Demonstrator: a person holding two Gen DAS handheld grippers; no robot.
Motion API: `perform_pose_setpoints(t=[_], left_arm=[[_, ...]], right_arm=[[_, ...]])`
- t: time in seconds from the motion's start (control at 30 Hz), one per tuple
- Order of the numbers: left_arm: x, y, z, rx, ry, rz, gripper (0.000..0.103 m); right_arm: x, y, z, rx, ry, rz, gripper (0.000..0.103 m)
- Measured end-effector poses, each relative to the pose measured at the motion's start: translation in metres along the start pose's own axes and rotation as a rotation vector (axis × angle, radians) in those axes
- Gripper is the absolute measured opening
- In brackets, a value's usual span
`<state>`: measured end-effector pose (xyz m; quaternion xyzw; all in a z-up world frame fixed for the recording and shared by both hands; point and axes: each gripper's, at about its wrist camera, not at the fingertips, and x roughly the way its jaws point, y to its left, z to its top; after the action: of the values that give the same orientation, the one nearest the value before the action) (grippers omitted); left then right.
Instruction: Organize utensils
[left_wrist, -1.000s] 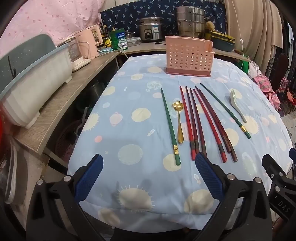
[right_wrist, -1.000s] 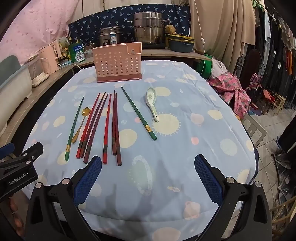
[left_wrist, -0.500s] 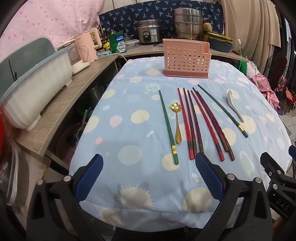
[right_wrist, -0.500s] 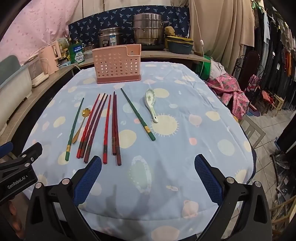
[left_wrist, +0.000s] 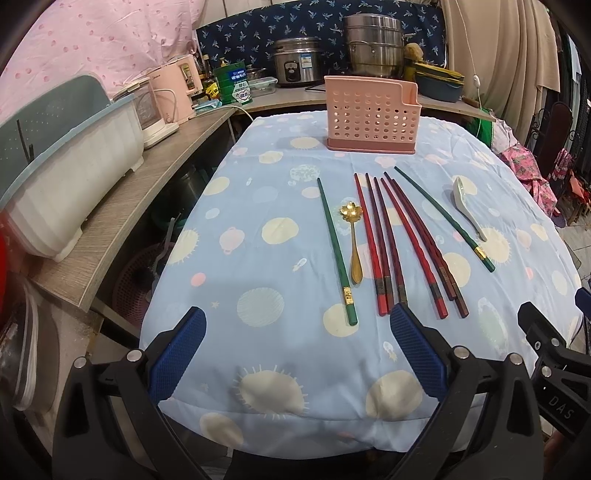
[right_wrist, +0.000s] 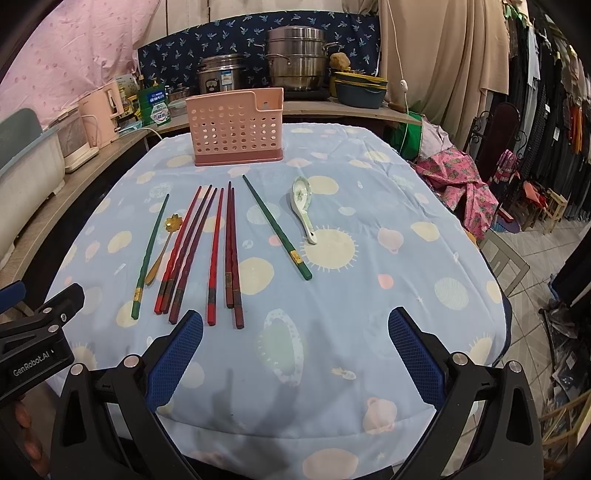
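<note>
Left wrist view. Left gripper (left_wrist: 297, 356): blue-padded jaws spread wide, nothing between them, hovering over the near edge of the blue cloth-covered table (left_wrist: 258, 206). Pink perforated plastic utensil holder (left_wrist: 371, 114): upright at the far end, apparently the destination. Laid out lengthwise between holder and gripper, handles toward the person, likely for easy end-on pickup: a left green chopstick with a gold band (left_wrist: 335, 251); a gold metal spoon with a flower-shaped bowl (left_wrist: 354, 238) just beside it; six red and dark-red chopsticks (left_wrist: 402, 243) bunched close; a second green chopstick (left_wrist: 443, 218) angled apart; a white ceramic soup spoon (left_wrist: 467, 205) farthest right. Nothing appears to be in the holder yet. This view alone shows the wooden side counter (left_wrist: 122, 218) with a white and grey-blue plastic bin (left_wrist: 66, 177).

Right wrist view. Right gripper (right_wrist: 295, 349): jaws equally wide, empty, aimed at bare cloth near the red chopsticks' handles. It shows the soup spoon's floral bowl interior and a side room with hanging clothes (right_wrist: 546, 110), unseen from the left.
</note>
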<state>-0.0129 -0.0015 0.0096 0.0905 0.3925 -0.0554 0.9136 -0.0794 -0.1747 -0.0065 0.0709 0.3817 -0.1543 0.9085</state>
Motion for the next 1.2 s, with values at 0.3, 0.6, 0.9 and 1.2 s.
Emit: perform_pose_setpoints(t=[0.3, 0.6, 0.9, 1.2], left_arm=[[-0.0003, 0.0022, -0.0002, 0.003, 0.008, 0.001, 0.095], [-0.0001, 0.0017, -0.0008, 0.003, 0.01, 0.007, 0.095], [0.0009, 0.0037, 0.0016, 0.0, 0.016, 0.013, 0.095], [0.0019, 0.0058, 0.0019, -0.004, 0.021, 0.017, 0.095]], right_arm=[[-0.0006, 0.0002, -0.0002, -0.002, -0.002, 0.0, 0.096], [-0.0004, 0.0005, -0.0002, -0.001, 0.0, -0.001, 0.096], [-0.0007, -0.0007, 0.0, 0.002, 0.001, 0.001, 0.096], [-0.0004, -0.0014, -0.0001, 0.002, 0.002, 0.002, 0.096]])
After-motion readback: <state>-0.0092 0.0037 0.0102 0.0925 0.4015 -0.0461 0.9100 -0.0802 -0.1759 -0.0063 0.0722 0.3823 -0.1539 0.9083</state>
